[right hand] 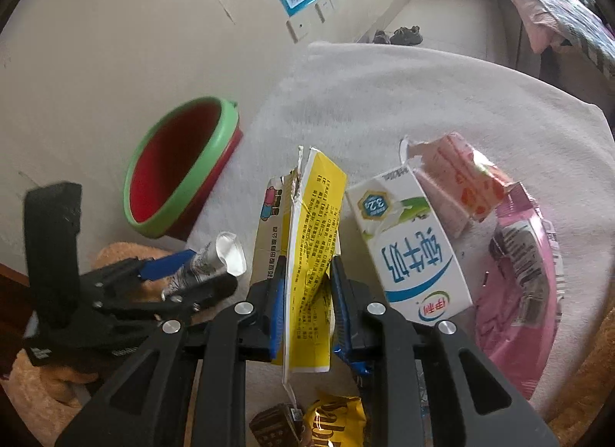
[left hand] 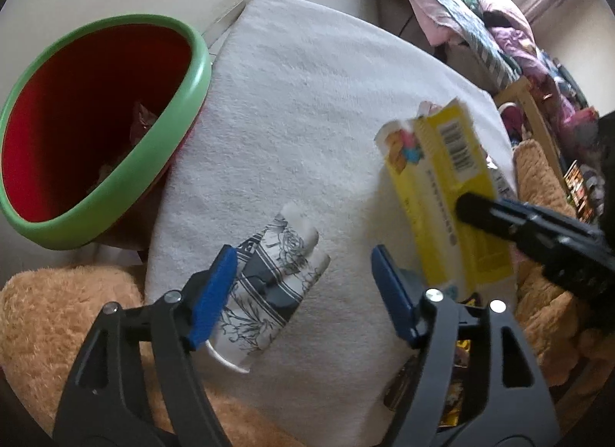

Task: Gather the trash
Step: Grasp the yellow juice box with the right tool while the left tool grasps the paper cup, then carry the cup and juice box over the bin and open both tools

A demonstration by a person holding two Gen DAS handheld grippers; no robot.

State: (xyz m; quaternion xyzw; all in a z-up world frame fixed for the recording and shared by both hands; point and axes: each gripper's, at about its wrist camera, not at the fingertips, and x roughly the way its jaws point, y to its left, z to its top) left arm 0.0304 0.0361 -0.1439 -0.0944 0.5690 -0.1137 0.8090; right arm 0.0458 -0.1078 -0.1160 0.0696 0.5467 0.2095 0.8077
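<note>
White cloth [left hand: 307,100]: terry-like, matt, slightly napped. Beside its edge, bin [left hand: 115,131]: smooth plastic, green rim faintly glossy, red inside. On the cloth, yellow carton [right hand: 311,254]: printed card, creased, torn at top; paper cup [left hand: 269,293]: thin, smooth, crushed; milk carton [right hand: 411,254]: smooth coated card; pink wrapper [right hand: 519,293]: glossy film. Around the cloth, tan plush [left hand: 57,312]: fuzzy. Gripper pads: blue matt plastic.

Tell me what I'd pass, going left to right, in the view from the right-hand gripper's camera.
Left gripper around a crushed paper cup → red bin with green rim → yellow carton clamped in the right gripper → white milk carton → pink-and-white carton → pink wrapper.
</note>
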